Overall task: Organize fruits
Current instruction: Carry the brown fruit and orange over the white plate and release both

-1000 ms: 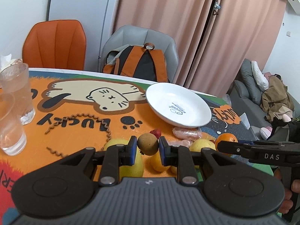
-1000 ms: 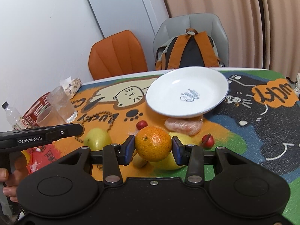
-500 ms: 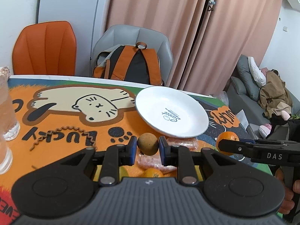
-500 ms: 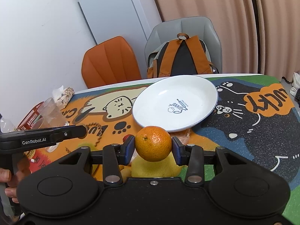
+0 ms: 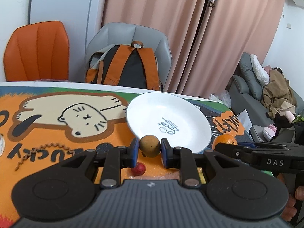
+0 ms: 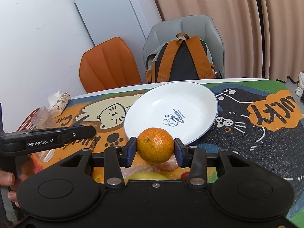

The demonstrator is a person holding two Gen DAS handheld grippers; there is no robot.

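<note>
My left gripper (image 5: 149,149) is shut on a small round brown fruit (image 5: 149,145), held above the mat at the near edge of the white plate (image 5: 152,114). My right gripper (image 6: 155,149) is shut on an orange (image 6: 155,144), held just before the near rim of the same plate (image 6: 152,106). The orange also shows at the right of the left wrist view (image 5: 224,141). A small red fruit (image 5: 138,168) lies below the left gripper. A yellow fruit (image 6: 146,175) and a wrapped pinkish item (image 6: 171,161) lie under the right gripper.
The table carries a cartoon cat mat (image 5: 66,114). An orange chair (image 5: 36,51) and a grey chair with a backpack (image 5: 123,68) stand behind it. Glasses (image 6: 40,114) and a red basket (image 6: 25,125) sit at the table's left. A sofa (image 5: 252,95) is at the right.
Both grippers have moved forward toward the plate, each still holding its fruit. The fruits lying on the mat have slid down out of view beneath the grippers.
</note>
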